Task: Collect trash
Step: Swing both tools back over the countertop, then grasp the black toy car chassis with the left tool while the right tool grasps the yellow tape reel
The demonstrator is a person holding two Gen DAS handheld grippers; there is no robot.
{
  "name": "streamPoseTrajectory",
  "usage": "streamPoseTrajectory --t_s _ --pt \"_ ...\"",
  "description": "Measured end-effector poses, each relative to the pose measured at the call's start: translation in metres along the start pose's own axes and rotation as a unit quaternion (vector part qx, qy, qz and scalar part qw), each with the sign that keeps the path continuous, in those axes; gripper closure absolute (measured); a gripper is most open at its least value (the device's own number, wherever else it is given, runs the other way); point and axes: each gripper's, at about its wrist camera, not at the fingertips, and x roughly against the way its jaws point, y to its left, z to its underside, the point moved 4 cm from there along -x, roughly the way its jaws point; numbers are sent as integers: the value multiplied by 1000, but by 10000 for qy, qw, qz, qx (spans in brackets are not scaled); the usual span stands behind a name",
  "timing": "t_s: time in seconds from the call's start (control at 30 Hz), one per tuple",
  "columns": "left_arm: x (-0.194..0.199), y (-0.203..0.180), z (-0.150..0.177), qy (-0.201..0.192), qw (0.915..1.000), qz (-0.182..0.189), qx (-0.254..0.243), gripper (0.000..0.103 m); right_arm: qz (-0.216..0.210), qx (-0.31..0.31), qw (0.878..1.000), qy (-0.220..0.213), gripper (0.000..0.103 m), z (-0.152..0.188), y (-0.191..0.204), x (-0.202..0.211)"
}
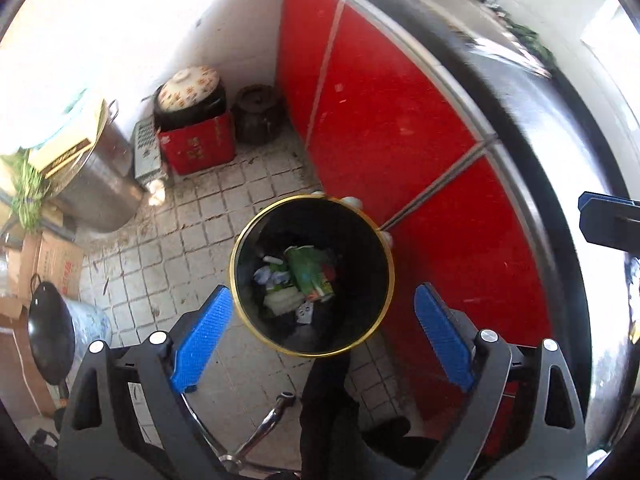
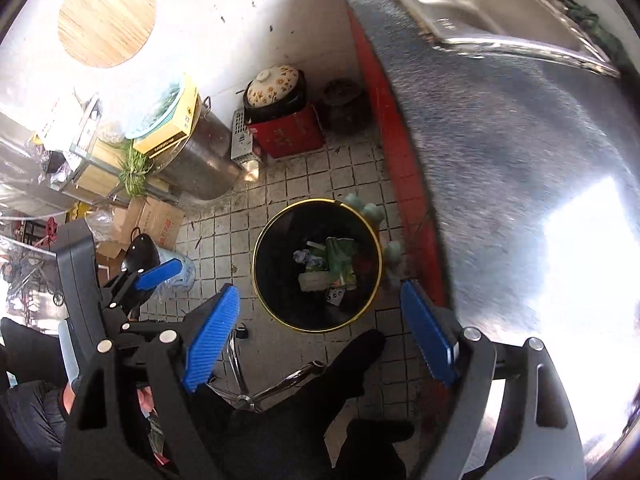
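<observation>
A black trash bin with a gold rim (image 1: 240, 240) stands on the tiled floor beside the red cabinet; it also shows in the right wrist view (image 2: 260, 248). Inside lie green wrappers and crumpled paper (image 1: 306, 276), also seen from the right (image 2: 332, 266). My left gripper (image 1: 322, 336) is open and empty, above the bin's near rim. My right gripper (image 2: 320, 332) is open and empty, also above the bin's near side. The left gripper's blue finger (image 2: 158, 274) shows at the left of the right wrist view.
Red cabinet doors (image 1: 392, 128) under a steel counter (image 2: 500, 140) with a sink (image 2: 472, 12) lie to the right. A clay pot on a red box (image 1: 196, 136), a dark jar (image 1: 256, 114), a steel stockpot (image 1: 100, 184), cardboard boxes (image 1: 56, 268) and a wok (image 1: 50, 332) line the left. A chrome chair base (image 2: 248, 392) sits below.
</observation>
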Motion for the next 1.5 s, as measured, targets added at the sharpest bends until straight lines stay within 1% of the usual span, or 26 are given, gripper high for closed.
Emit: streamPoseTrajectory --t_s 0.1,0.17,0.2,0.23,0.27,0.3,0.37,0.43,0.53,0.6,0.67,0.73,0.8,0.83,0.87,1.0,1.17,1.23,1.33,1.4,1.47,1.5 --pt "23 -49 -11 -271 9977 223 -577 13 288 -283 9979 -507 20 25 -38 53" --pt "38 -95 -16 -442 9920 484 -1083 12 622 -585 9924 -886 19 48 -69 91" --pt "45 -123 -18 -517 9866 630 -1416 12 774 -785 9881 -1068 18 61 -86 110" --pt "50 -150 -18 -573 9798 771 -1753 12 909 -1006 9832 -1225 18 76 -103 128" --pt "56 -179 -17 -632 9709 903 -2127 12 1085 -1276 9763 -1374 18 95 -122 146" --pt "61 -206 -14 -693 9611 1024 -2472 12 1251 -1547 9685 -1498 18 112 -140 163" --pt "72 -266 -3 -745 9375 1309 -3138 12 1529 -2102 9499 -1735 18 153 -175 194" --pt "83 -322 13 -714 9141 1638 -3639 12 1846 -2632 9268 -1940 18 197 -205 223" --pt "96 -394 45 -624 8850 2049 -4135 12 2241 -3294 8910 -2179 18 262 -238 258" --pt "103 -428 65 -534 8720 2220 -4329 12 2431 -3644 8698 -2272 18 302 -252 274" --pt "107 -452 87 -429 8612 2365 -4479 12 2535 -3949 8513 -2348 18 340 -261 285" --pt "109 -468 104 -336 8487 2447 -4676 12 2574 -4202 8368 -2386 18 369 -267 291" --pt "108 -479 116 -325 8394 2383 -4874 12 2576 -4362 8283 -2394 18 389 -269 291" --pt "108 -484 119 -284 8384 2339 -4915 12 2581 -4401 8262 -2388 18 396 -269 290" --pt "106 -487 118 -215 8407 2325 -4886 12 2598 -4427 8248 -2372 18 402 -270 289" --pt "93 -501 112 116 8632 2346 -4468 12 2628 -4405 8249 -2375 18 409 -273 289" --pt "81 -529 108 199 8829 2206 -4141 12 2616 -4303 8303 -2389 18 402 -288 287" --pt "73 -543 104 253 8920 2176 -3953 12 2595 -4234 8350 -2370 18 398 -297 283" --pt "56 -561 96 412 9081 2154 -3568 12 2563 -4140 8428 -2293 18 389 -314 272" --pt "39 -568 89 568 9227 2072 -3201 12 2521 -4116 8469 -2232 18 386 -325 265" --pt "21 -571 80 716 9399 1969 -2695 12 2493 -4066 8526 -2133 18 382 -337 257" --pt "12 -570 76 770 9470 1910 -2465 12 2487 -4037 8559 -2063 18 380 -343 252"
